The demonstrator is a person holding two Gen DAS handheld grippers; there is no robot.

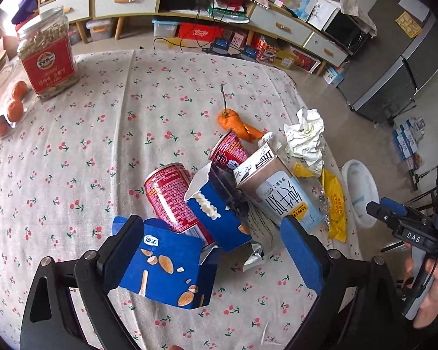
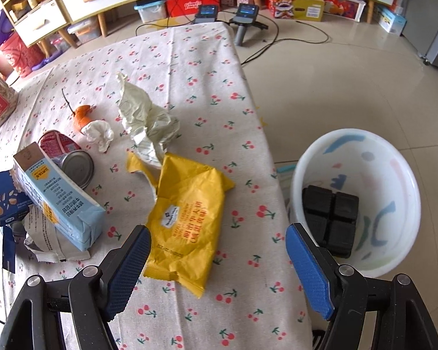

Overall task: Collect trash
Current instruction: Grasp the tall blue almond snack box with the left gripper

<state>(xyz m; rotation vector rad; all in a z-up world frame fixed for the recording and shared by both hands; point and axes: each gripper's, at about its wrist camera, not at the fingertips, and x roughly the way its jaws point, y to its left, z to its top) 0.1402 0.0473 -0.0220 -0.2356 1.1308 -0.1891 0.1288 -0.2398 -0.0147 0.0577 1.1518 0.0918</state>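
Trash pile sits on the cherry-print table [image 2: 207, 67] near its right edge: flattened blue almond box [image 1: 169, 265], two red cans [image 1: 172, 201], brown-and-blue milk carton [image 2: 58, 204] reading "250mL", yellow wrapper [image 2: 187, 221] with red Chinese text, crumpled paper [image 2: 143, 116], orange peel [image 1: 236, 125]. White bin [image 2: 394, 175] stands on the floor beside the table, black block inside. Left tool [image 1: 216, 250] spread wide, left pad touching the blue box. Right tool [image 2: 219, 268] spread wide, hovering over the yellow wrapper, holding nothing; "DAS" on its body.

A jar [image 1: 48, 55] with a red label stands far ahead, to the left. Three tangerines [image 1: 11, 110] lie just beside it on the cherry tablecloth [image 1: 125, 110].
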